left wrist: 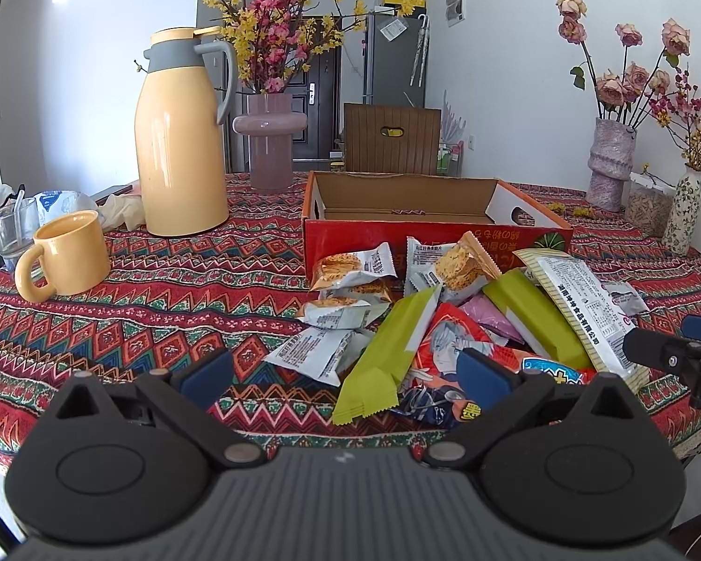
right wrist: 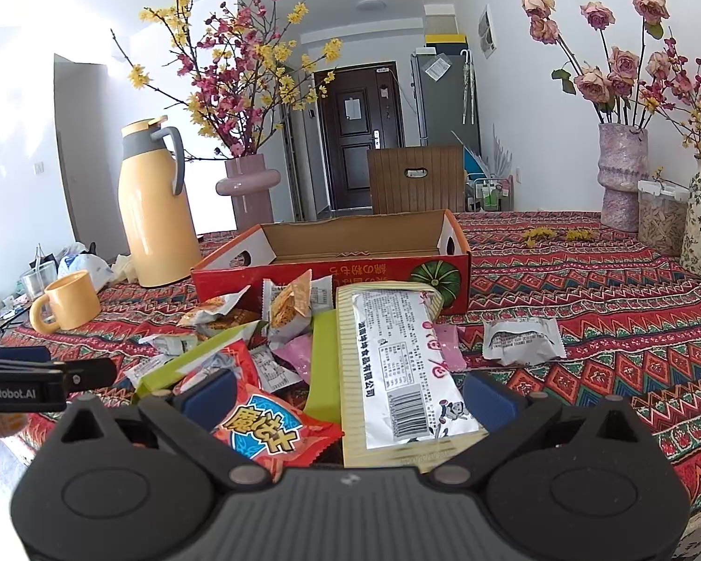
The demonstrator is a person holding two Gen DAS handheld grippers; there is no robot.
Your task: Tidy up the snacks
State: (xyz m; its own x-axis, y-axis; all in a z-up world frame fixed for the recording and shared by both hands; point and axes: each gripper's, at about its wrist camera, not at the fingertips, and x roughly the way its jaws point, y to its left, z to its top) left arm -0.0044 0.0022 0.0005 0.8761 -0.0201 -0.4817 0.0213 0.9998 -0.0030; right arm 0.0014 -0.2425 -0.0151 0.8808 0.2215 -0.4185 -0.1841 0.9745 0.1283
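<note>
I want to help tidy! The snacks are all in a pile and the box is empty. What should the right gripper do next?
Probably ease the right gripper down and close it on the long white packet. It is open, holds nothing, and that packet lies on top of the pile between its fingers. The red box behind the pile looks empty, ready to take it.

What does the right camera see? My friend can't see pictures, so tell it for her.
An open right gripper hovers over a pile of snack packets on a patterned tablecloth. Behind the pile sits an empty red box, with a yellow jug and mug to the left.
</note>
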